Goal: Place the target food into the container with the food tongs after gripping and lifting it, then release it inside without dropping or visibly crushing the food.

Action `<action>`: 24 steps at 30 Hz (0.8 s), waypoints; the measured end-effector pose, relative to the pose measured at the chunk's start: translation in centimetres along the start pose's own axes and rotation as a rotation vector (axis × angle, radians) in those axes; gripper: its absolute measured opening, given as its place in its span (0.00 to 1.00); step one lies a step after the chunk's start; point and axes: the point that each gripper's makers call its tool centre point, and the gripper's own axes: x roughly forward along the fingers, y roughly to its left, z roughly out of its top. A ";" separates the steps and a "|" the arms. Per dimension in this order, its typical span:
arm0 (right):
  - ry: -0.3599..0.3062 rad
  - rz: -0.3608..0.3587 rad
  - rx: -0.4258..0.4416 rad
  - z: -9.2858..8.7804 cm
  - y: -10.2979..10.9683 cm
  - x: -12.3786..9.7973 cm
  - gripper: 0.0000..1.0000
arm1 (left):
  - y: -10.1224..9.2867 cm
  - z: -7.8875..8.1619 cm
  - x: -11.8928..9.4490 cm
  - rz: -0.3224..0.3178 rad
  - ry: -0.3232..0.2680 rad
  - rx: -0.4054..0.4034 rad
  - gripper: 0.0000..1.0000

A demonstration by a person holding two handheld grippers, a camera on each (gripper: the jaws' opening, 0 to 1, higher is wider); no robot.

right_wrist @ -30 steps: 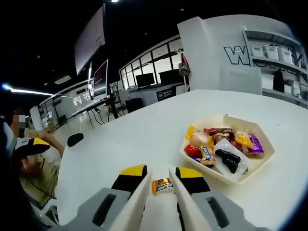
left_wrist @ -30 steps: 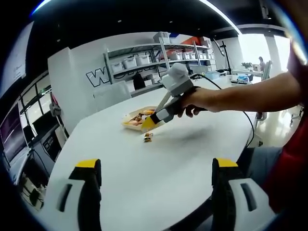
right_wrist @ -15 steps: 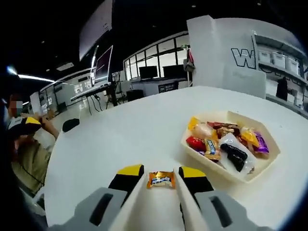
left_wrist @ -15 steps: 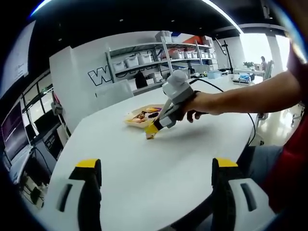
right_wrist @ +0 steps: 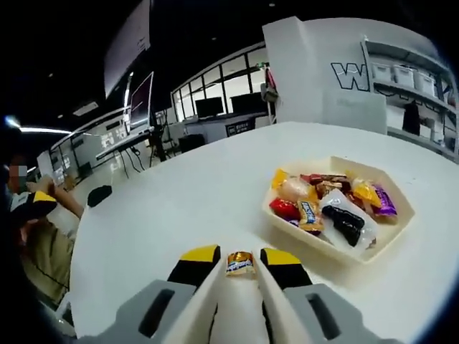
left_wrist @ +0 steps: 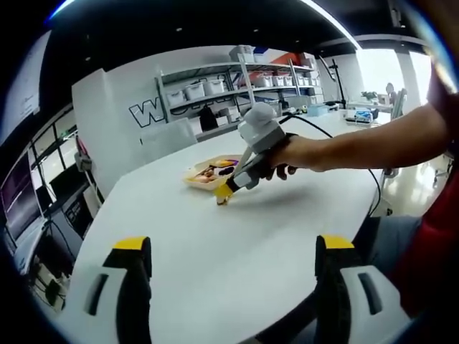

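Across the white table (right_wrist: pixel 172 208), the largest thing here, nothing else lies loose near the work. At about two o'clock from the right gripper (right_wrist: pixel 239 264) in the right gripper view sits the pale hexagonal tray (right_wrist: pixel 391 236), near but not touching, already heaped with wrapped sweets. Its rim looks raised, so a low, flat carry could clip it and knock the load free.

In the left gripper view the left gripper (left_wrist: pixel 233 247) hangs wide and idle over bare table at six o'clock, well apart from the action, while the other tool works at eleven o'clock beside the tray.

Smallest is the orange-wrapped candy (right_wrist: pixel 239 263), pinched between the yellow tips (right_wrist: pixel 199 254) of the right gripper, jaws narrowed onto it. Only the tips seem to catch the glossy wrapper, so I judge the grip shallow: a quick swing could let it slide out short of the tray, and squeezing harder to compensate could flatten it. Whether it has left the tabletop I cannot tell.
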 end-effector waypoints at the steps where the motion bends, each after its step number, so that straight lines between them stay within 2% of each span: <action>1: 0.000 0.003 0.006 0.0 0.0 -0.1 0.16 | 0.0 0.0 0.0 0.000 0.000 -0.001 0.92; 11: -0.076 -0.005 -0.004 3.2 -0.4 -2.1 0.17 | -0.6 0.2 0.2 -0.012 -0.005 0.003 0.92; 24: -0.097 -0.027 -0.024 4.7 -1.7 -3.2 0.17 | -0.5 0.4 0.3 -0.012 -0.010 0.006 0.92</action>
